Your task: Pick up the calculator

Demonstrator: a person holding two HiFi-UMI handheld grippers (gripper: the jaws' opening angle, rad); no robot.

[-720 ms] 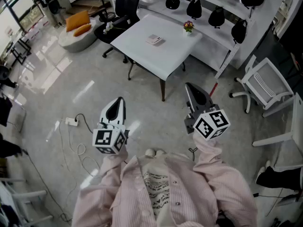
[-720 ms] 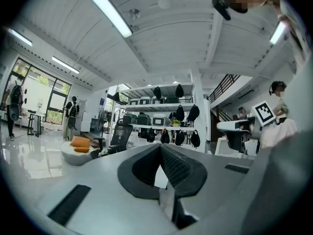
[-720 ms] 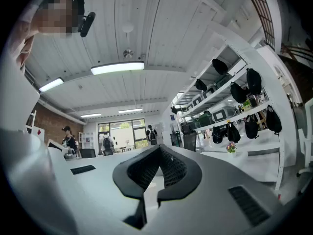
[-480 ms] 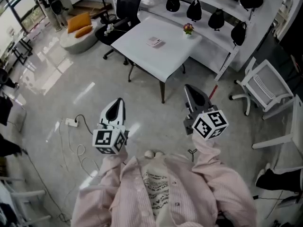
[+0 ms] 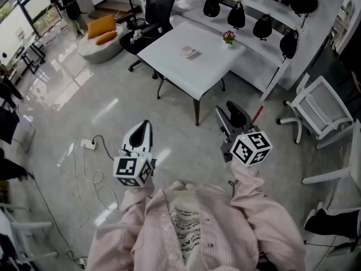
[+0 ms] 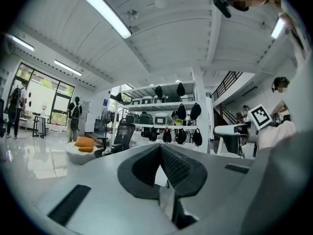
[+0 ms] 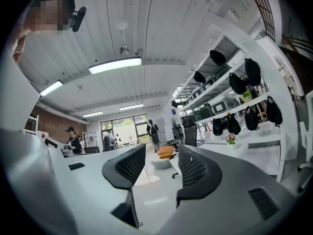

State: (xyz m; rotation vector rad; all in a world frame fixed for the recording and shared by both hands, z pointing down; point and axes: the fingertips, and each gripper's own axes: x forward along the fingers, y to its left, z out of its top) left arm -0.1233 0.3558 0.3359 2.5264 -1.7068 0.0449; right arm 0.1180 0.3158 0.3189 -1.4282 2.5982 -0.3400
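left gripper (image 5: 142, 130) pressed together, empty | right gripper (image 5: 227, 109) spread, nothing between | change: grippers barely moved, worktop (image 5: 169, 52) drifted slightly closer in head view | calculator (image 5: 188, 52) lying on worktop, well apart from both | judgement: approach only starting, no grasp yet

Holding left gripper (image 5: 144, 126) level at near left, jaws closed together, nothing between. Holding right gripper (image 5: 228, 113) level at near right, jaws parted, nothing between. Both forearms in pink striped sleeves (image 5: 255, 199), extended forward from chest.
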